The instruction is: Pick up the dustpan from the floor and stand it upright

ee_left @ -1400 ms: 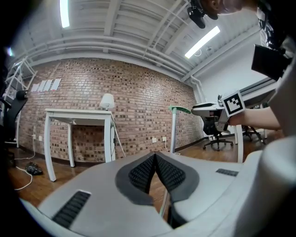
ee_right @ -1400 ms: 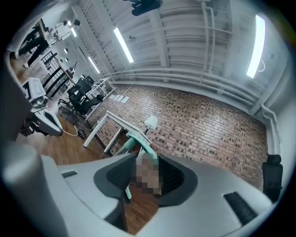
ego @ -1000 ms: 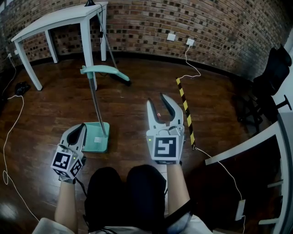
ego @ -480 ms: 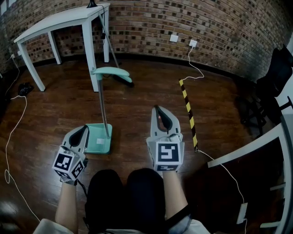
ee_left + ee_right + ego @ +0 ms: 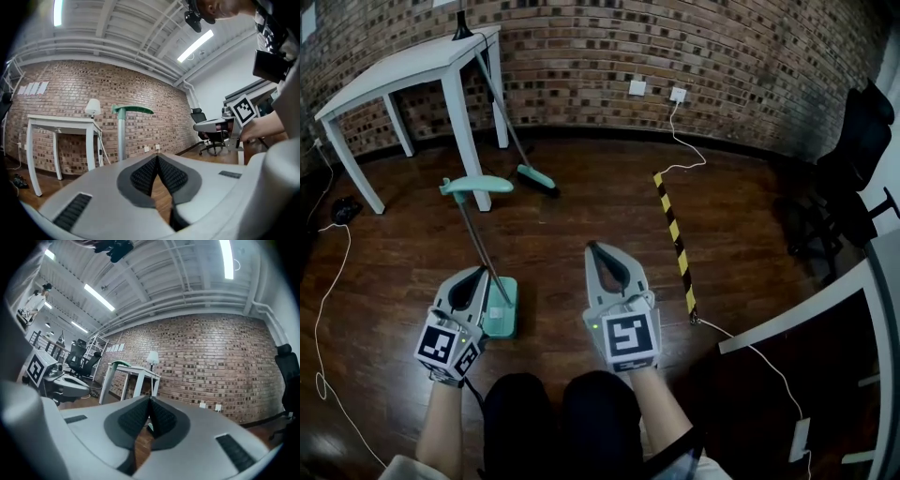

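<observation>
The teal dustpan [image 5: 502, 309] stands on the wooden floor with its long pole up and its curved teal handle [image 5: 476, 185] at the top. My left gripper [image 5: 476, 275] sits just left of the pan, tips close beside the pole, jaws shut with nothing between them. In the left gripper view the handle [image 5: 132, 110] and pole rise just beyond the closed tips of the left gripper [image 5: 157, 157]. My right gripper [image 5: 597, 249] hovers right of the pan, shut and empty. In the right gripper view the right gripper [image 5: 150, 399] has its pads pressed together.
A broom [image 5: 534, 177] leans against the white table [image 5: 389, 70] by the brick wall. A yellow-black strip [image 5: 674, 234] lies on the floor to the right. White cables run along the floor. A black chair [image 5: 853, 150] and a white desk edge [image 5: 797, 311] stand at the right.
The right gripper's jaws went from wide open to shut with nothing in them. The left gripper moved forward, closer to the dustpan's pole. The head view shifted.
</observation>
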The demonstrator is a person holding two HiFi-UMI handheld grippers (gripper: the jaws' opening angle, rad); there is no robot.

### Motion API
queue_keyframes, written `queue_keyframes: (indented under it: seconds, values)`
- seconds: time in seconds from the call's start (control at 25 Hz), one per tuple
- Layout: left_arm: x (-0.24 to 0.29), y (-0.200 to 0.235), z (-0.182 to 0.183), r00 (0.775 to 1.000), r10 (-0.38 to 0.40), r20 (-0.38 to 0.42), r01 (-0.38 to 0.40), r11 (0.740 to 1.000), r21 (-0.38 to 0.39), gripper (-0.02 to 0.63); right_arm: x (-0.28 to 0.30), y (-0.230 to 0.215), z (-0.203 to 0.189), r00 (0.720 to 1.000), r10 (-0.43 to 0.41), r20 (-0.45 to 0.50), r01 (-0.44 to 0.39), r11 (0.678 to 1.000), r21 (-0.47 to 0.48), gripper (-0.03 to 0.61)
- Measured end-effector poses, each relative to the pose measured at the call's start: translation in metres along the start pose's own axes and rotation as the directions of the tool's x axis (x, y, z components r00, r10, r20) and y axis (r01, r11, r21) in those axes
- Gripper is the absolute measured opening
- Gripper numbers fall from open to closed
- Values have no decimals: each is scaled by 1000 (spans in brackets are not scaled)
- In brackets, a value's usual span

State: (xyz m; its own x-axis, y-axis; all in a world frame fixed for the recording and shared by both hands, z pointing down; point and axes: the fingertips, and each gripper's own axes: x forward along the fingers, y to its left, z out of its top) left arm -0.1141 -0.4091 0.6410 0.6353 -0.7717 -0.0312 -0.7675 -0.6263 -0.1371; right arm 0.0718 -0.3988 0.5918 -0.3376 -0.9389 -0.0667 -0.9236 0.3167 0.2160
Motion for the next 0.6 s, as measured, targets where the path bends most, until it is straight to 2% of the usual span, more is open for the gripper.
queue_keyframes:
  seconds: [0.12,0.24,0.4,0.6]
  values:
    - [7,-7,32,1000,-12,9,13,999,-38,-8,-1,-6,21,999,31,-30,-30,999,29,-17]
    - [8,-13,88,999,-50,15,51,997,-54,-8,-6,-21,65,997,57,-51,-53,995,83,-17]
    - [3,-5,175,998,-63,-24,61,996,-67,-8,-14,-38,145,994,83,-67,-72,987,144,-17]
    - [-29,25,294,996,-52,-75,45,995,-91,-8,-28,-45,266,988,103,-117,-80,980,183,-15]
